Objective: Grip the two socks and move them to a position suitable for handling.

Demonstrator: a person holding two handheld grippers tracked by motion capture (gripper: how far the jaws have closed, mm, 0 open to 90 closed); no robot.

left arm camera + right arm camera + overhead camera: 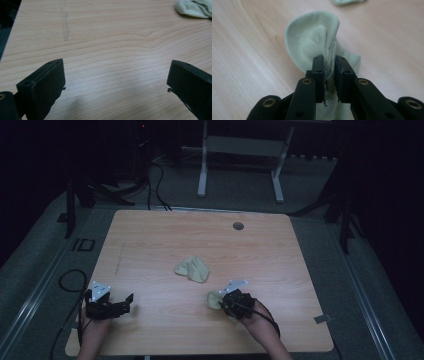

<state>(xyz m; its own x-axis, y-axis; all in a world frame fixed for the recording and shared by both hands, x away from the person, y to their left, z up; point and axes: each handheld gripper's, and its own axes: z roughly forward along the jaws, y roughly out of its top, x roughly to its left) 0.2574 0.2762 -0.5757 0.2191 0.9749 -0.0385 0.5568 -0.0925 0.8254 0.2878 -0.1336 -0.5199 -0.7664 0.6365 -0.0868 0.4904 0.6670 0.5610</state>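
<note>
Jaws of the right gripper [329, 75] are clamped on a pale green sock [314, 40], soft ribbed knit bunched between them, near the tabletop's [165, 235] front right. Jaws of the left gripper [115, 82] stand wide apart over bare wood grain, holding nothing. A second sock [192, 269] lies crumpled at centre. Judged step: carrying the gripped sock; next likely calls for pairing it with the other.

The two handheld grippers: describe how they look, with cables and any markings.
Both are black. The left gripper and the right gripper each carry a grey three-cornered plate on top, and a black cable trails back from each. In the gripper views the jaws are flat, blocky black bars; the right gripper's linkage arms show brass-coloured round fittings. No lettering is visible. The forearms are bare, with no sleeves.
</note>
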